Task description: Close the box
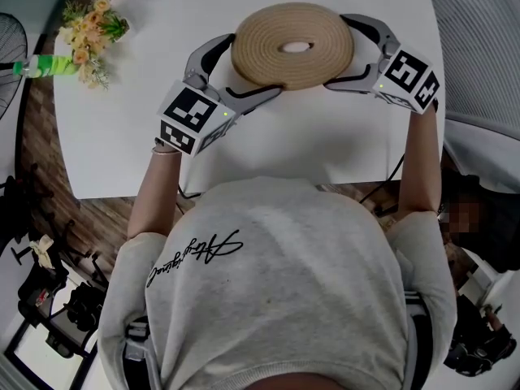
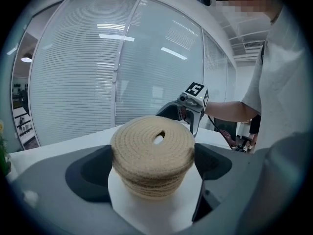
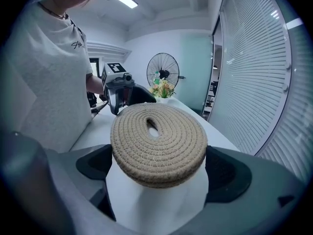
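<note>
A round woven rope lid (image 1: 292,45) with an oval hole in its middle is held over the far part of the white table (image 1: 122,136). My left gripper (image 1: 252,63) grips its left rim and my right gripper (image 1: 337,51) its right rim. In the left gripper view the lid (image 2: 152,148) fills the gap between the dark pads (image 2: 90,173), with narrower rope coils of the box (image 2: 149,185) showing under it. The right gripper view shows the lid (image 3: 157,143) from above, spanning its pads (image 3: 227,168). I cannot tell whether the lid rests fully on the box.
A bunch of artificial flowers (image 1: 88,35) and a green bottle (image 1: 49,65) lie at the table's far left corner. A standing fan (image 3: 163,71) is beyond that end. The person's torso is against the table's near edge. A glass wall with blinds runs along the far side.
</note>
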The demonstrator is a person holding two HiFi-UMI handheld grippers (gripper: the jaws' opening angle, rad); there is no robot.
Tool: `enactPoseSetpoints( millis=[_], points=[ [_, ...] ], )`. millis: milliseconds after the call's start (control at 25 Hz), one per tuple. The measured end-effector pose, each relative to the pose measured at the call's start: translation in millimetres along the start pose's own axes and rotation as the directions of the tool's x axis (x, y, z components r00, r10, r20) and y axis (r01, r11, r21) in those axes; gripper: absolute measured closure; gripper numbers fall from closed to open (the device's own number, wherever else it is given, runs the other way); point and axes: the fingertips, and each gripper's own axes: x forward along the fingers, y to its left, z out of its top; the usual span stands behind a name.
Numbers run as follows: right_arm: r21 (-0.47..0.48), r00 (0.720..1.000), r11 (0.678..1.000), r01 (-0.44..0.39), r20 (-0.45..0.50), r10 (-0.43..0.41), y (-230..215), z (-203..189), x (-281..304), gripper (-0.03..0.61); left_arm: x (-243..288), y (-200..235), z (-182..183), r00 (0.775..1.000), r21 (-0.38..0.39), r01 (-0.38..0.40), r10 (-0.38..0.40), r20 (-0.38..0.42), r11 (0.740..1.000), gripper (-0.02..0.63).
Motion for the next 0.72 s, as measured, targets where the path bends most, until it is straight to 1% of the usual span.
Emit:
enactPoseSetpoints(
  millis=[120,280,440,520,640,720],
  points=[
    [-0.004,1.0,1.0,-0.025,-0.018,0.024,-2,-2,2,-0.014,0,-1,0,1.0,-0.007,-0.015,0.015,-0.002,1.0,0.104],
    [0.017,0.998,0.998,-0.058,-0.037,0.058,-4,-10,4,-0.014,3,-4,3,1.0,0.0,-0.026,0.026,-0.004,1.0,0.104],
    [0.021,0.997,0.997,-0.076,-0.028,0.076,-4,-12,7,-0.014,3,-4,2,0.999,0.0,-0.032,0.032,0.0,0.999,0.104],
    [0.018,0.997,0.997,-0.077,-0.022,0.077,-5,-11,7,-0.014,4,-3,0,1.0,-0.016,-0.03,0.03,-0.001,0.999,0.104],
    [0.006,0.997,0.997,-0.08,-0.02,0.081,-7,-8,5,-0.014,6,-1,-4,1.0,-0.061,-0.026,0.026,-0.012,0.998,0.103],
    [0.005,0.996,0.996,-0.09,-0.023,0.091,-8,-8,8,-0.014,6,0,-5,1.0,-0.072,-0.03,0.029,-0.012,0.997,0.103]
  ],
)
